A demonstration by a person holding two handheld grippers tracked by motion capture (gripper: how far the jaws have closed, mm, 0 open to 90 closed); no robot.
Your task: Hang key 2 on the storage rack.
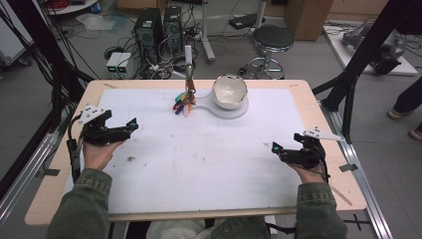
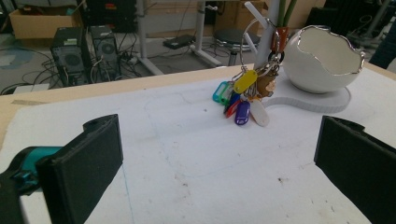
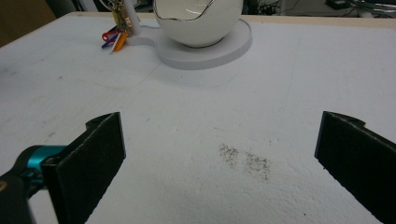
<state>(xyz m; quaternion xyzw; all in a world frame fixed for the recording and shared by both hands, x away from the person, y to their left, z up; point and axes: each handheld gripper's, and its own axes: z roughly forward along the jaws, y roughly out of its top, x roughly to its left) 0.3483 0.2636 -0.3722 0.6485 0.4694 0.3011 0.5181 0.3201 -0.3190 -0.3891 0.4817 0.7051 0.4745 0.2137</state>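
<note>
A white eggshell-shaped bowl (image 1: 229,91) sits on a flat white base (image 1: 238,111) at the far middle of the table. Beside it a thin white post (image 1: 188,56) carries a ring of coloured key tags (image 1: 183,103). The same bowl (image 2: 323,57) and key tags (image 2: 243,96) lie ahead of my left gripper (image 2: 219,168), whose jaws stand wide apart with nothing between them. My left gripper (image 1: 127,130) rests at the table's left side. At the right side my right gripper (image 1: 278,150) is open and empty. Its view takes in the bowl (image 3: 200,21) and tags (image 3: 115,37).
A white mat (image 1: 199,149) covers the wooden table (image 1: 57,184). A dark smudge (image 3: 245,159) marks the mat near the right gripper. Beyond the table stand computer towers (image 1: 159,30), a stool (image 1: 271,42) and cables on the floor. Black frame posts (image 1: 368,50) flank the table.
</note>
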